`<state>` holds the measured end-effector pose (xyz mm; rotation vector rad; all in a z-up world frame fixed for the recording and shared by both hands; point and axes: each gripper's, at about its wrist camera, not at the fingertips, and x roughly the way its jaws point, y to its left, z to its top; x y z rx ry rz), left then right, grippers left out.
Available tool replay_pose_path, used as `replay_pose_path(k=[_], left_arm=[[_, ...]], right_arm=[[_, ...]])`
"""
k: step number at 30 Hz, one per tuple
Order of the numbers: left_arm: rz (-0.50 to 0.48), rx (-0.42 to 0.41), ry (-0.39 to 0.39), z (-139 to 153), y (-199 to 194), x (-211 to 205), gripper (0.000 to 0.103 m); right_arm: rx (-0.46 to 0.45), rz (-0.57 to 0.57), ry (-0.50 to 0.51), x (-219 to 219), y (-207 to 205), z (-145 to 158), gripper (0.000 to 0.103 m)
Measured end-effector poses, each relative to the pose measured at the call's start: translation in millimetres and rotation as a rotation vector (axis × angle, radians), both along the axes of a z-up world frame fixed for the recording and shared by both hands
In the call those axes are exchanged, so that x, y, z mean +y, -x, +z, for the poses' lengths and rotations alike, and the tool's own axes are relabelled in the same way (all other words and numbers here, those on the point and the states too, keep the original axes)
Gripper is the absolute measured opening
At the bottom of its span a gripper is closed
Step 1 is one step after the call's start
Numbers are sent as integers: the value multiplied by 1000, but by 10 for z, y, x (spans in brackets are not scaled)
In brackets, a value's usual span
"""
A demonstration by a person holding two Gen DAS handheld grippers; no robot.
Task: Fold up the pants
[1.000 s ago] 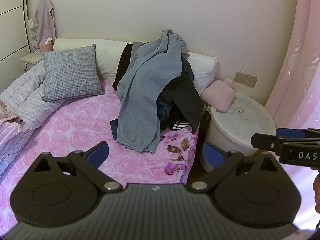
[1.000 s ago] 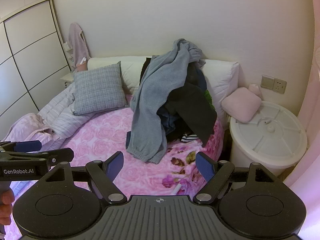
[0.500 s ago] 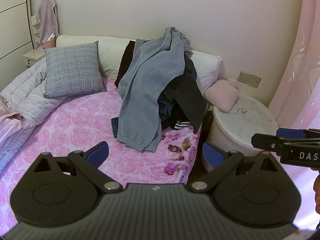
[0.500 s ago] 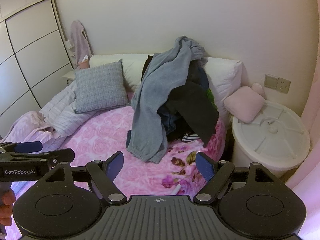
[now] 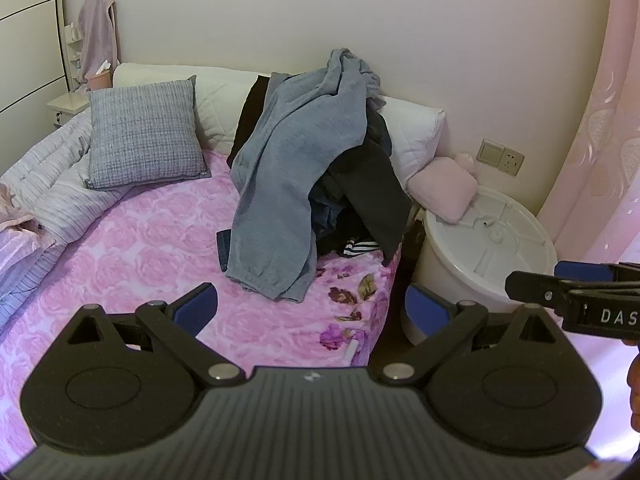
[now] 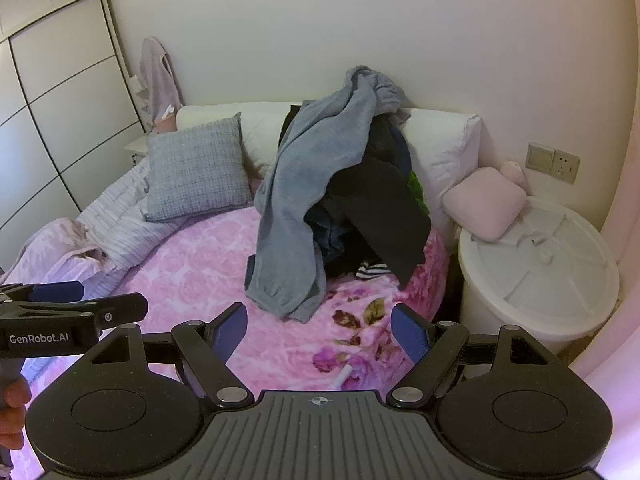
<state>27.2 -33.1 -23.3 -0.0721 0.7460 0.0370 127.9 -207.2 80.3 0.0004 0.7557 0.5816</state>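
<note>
Both the left claw (image 5: 310,306) and right claw (image 6: 320,330) hung open, empty, short of the grey pants (image 5: 288,184) draped over the clothes pile (image 6: 376,216) on the bed (image 5: 152,248).

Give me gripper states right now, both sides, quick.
Left gripper: open, holding nothing, short of the grey pants on the bed.
Right gripper: open, holding nothing, also short of the clothes pile.

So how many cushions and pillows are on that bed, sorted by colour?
Grey checked cushion: 1
White pillows: at least 1; the clothes pile hides the middle, so the white stretch may be more than one
Pink cushion, resting at the bed's edge against the white tub: 1
Total: 3 seen for certain
</note>
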Motion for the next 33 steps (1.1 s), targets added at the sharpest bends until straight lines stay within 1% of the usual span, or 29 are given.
replay_pose_path(k=[12, 22, 28, 33], left_arm=[[18, 14, 1, -28, -146, -60, 99], [27, 37, 3, -92, -410, -11, 99], [31, 50, 3, -170, -696, 79, 99], [32, 67, 29, -265, -1062, 252, 99]], right_arm=[[16, 5, 7, -54, -157, -16, 76], [35, 5, 24, 7, -416, -59, 76], [44, 3, 30, 110, -647, -112, 76], [63, 3, 44, 269, -983, -183, 76]])
